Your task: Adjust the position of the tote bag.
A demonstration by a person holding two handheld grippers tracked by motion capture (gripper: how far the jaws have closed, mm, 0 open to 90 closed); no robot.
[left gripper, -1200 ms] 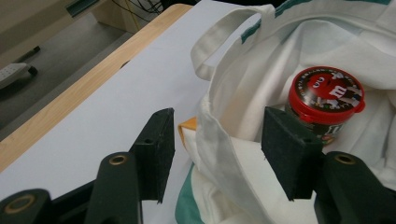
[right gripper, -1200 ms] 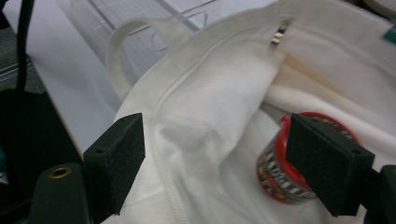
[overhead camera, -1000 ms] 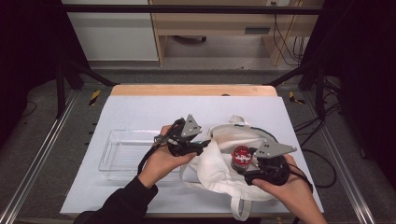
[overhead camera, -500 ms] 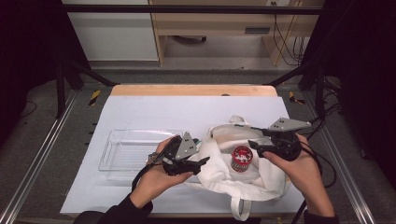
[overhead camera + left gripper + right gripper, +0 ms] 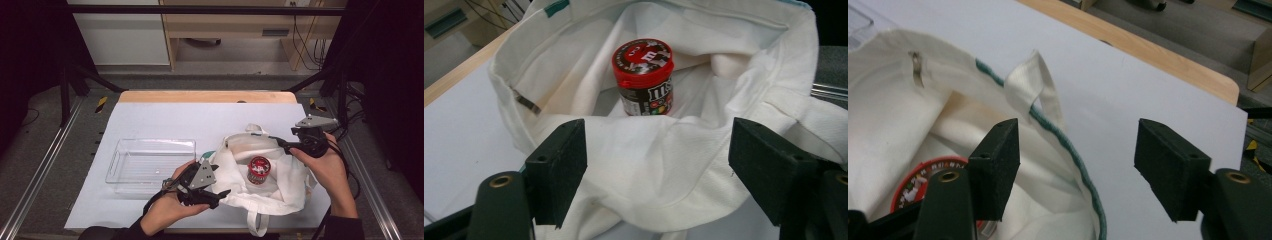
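Note:
A white cloth tote bag [image 5: 290, 187] lies open right of the table's middle. Inside it a red-lidded candy jar [image 5: 258, 170] stands upright. My left gripper [image 5: 222, 196] is at the bag's near left rim. Its jaws have just been opening and stand open [image 5: 656, 150], with a fold of bag cloth [image 5: 634, 165] between them unpressed and the jar [image 5: 644, 75] beyond. My right gripper [image 5: 276, 141] is at the bag's far right rim. Its jaws [image 5: 1075, 150] have just been opening a little; the green-edged rim [image 5: 1068, 145] runs loose between them, above the jar's lid [image 5: 918, 180].
An empty clear plastic tray [image 5: 150, 145] sits left of the bag on the white table cover [image 5: 200, 120]. A wooden edge [image 5: 205, 96] runs along the back. Metal rails [image 5: 45, 165] flank the table, and cables hang at the right.
The left hand has drawn back toward the near edge. The right hand has swung from the bag's near right side to its far right rim. The bag's mouth has spread wider.

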